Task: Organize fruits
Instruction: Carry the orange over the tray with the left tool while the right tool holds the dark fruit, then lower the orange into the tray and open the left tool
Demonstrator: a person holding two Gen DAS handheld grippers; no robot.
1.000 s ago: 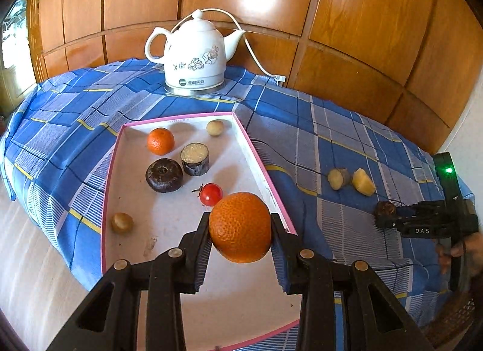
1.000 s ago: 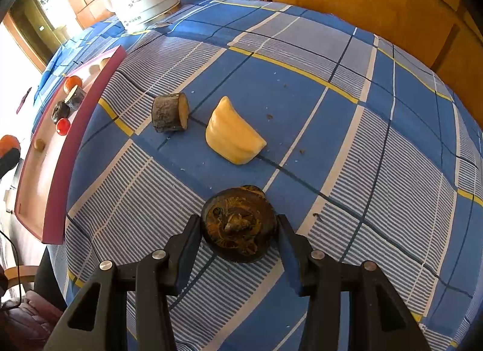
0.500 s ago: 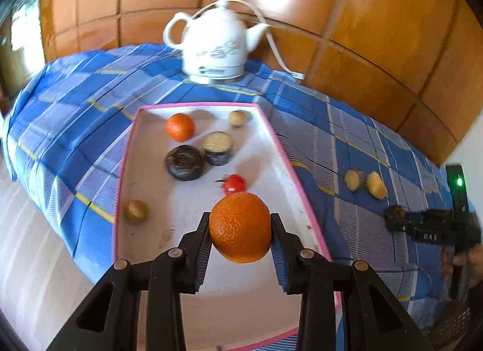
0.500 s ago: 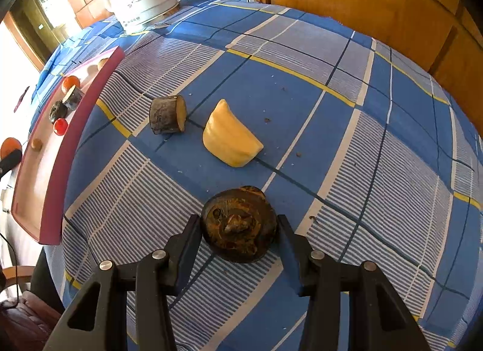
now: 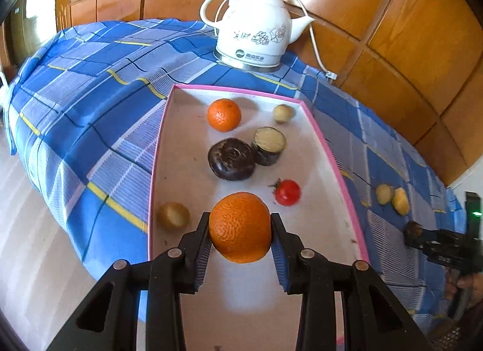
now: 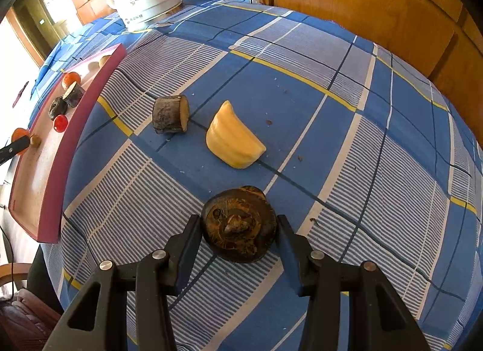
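The left gripper [image 5: 240, 227] is clamped on the big orange [image 5: 240, 226] above the pink tray [image 5: 320, 136], so lower it onto a bare spot, while the right gripper [image 6: 238, 225] hugs the dark round fruit [image 6: 238, 224] on the worktop [image 6: 302, 85].

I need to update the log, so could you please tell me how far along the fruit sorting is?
Roughly two-thirds through. Six pieces already lie in the pink-rimmed tray. In hand: the left gripper holds an orange above the tray, and the right gripper grips a dark round fruit. Left on the cloth: a cut stub and a yellow wedge.
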